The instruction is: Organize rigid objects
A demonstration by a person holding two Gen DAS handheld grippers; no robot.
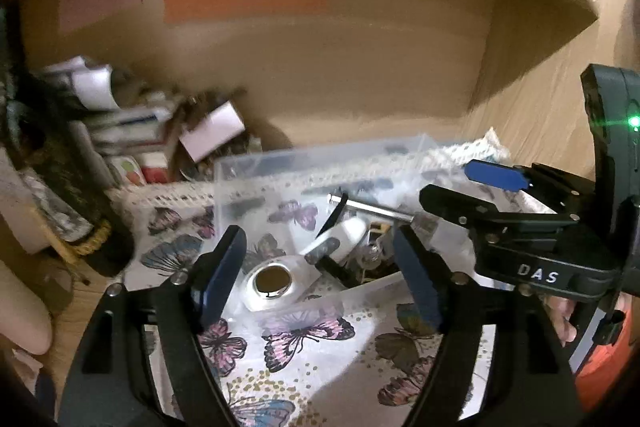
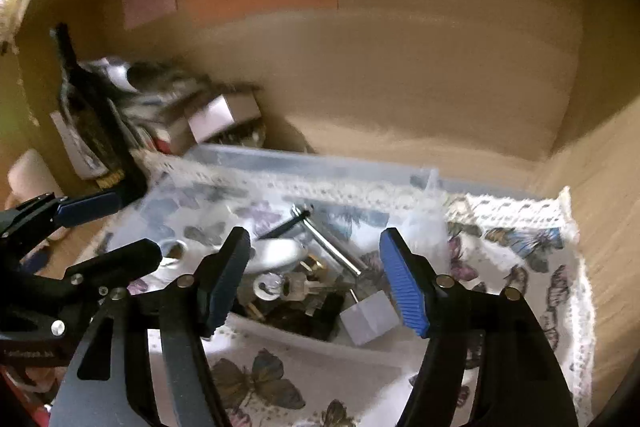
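Note:
A clear plastic box point(image 1: 320, 163) point(image 2: 320, 163) stands on a butterfly-print cloth. It holds a roll of clear tape point(image 1: 272, 281), a white oval object point(image 1: 340, 239) point(image 2: 276, 253), a metal rod point(image 1: 372, 209) point(image 2: 332, 241), keys point(image 2: 296, 289) and a grey cube point(image 2: 370, 319). My left gripper point(image 1: 320, 275) is open just above the box's near side, over the tape. My right gripper point(image 2: 316, 275) is open above the keys; it also shows in the left wrist view point(image 1: 452, 191).
A large cardboard box point(image 1: 320, 47) with orange, green and pink patches rises right behind. A pile of boxes and papers point(image 1: 132, 131) and a dark bottle point(image 2: 96, 131) stand at the left. The cloth point(image 2: 540, 267) has a lace edge on the right.

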